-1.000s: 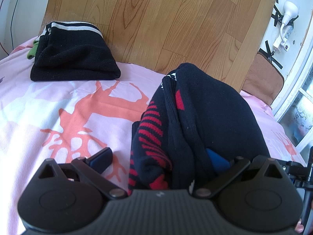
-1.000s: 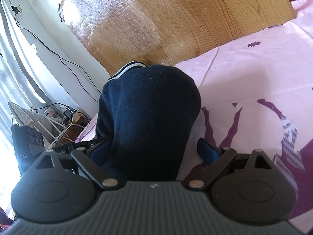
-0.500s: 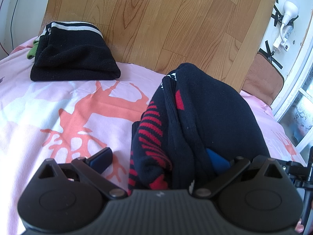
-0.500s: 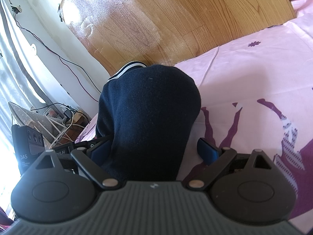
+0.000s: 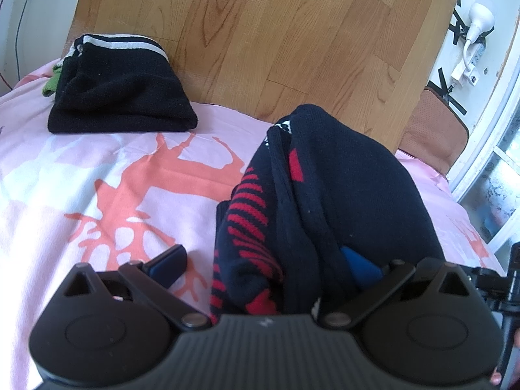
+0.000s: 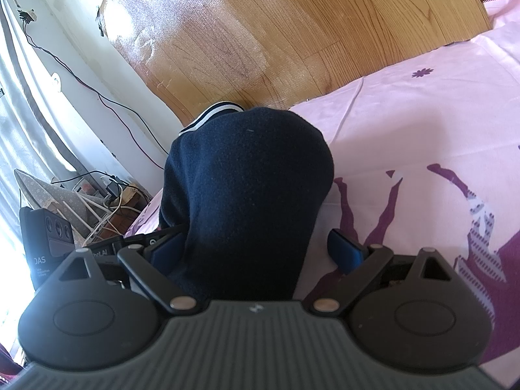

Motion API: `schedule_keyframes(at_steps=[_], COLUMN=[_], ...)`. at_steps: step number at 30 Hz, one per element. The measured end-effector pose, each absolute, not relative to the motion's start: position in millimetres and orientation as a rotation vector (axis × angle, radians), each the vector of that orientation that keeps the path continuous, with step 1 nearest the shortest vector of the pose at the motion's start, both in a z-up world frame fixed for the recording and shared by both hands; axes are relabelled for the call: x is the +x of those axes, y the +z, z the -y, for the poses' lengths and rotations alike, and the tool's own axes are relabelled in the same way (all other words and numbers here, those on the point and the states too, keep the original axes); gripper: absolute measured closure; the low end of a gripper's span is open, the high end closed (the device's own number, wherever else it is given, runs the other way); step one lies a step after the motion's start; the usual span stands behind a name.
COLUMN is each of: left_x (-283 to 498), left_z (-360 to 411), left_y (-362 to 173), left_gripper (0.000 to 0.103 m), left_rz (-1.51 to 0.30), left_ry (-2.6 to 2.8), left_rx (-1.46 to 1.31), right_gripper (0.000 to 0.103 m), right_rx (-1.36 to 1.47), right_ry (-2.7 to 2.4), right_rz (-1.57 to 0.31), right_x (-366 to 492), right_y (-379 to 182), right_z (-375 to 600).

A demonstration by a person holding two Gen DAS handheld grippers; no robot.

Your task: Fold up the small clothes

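- Nothing has moved since the earlier frames; both my grippers hang where they were.
- The pink bedsheet [image 5: 107, 175] is my landmark, spread below the wood-grain board [image 5: 260, 42].
- On it, the navy sweater with red stripes [image 5: 325, 201] bunches up, I judge mid-fold.
- My left gripper [image 5: 265, 261] stands wide open around it.
- Only the left view shows the folded black garment [image 5: 120, 97] at the sheet's far edge.
- My right gripper [image 6: 256, 248] is spread too, straddling plain navy cloth [image 6: 247, 178]; which garment, I cannot tell.
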State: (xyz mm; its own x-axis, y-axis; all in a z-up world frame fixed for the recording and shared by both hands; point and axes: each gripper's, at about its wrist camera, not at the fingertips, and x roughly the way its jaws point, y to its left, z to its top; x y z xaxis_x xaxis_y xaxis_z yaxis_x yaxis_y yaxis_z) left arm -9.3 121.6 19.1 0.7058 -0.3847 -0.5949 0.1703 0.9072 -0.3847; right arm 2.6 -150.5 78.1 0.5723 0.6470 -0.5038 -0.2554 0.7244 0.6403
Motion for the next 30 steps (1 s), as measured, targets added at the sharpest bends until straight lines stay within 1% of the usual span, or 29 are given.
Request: schedule_keyframes(at_steps=[30], left_x=[-8.3], left_z=[-120.8], left_y=[18.7], left_gripper=[0.000], left_rz=[-0.733], left_ry=[-0.345], left_rx=[-0.312], right_gripper=[0.006], right_rx=[0.546], right_ry=[0.562], right_rz=[-0.798], right_x=[2.9], right_y=[78.1], right_z=[151.0])
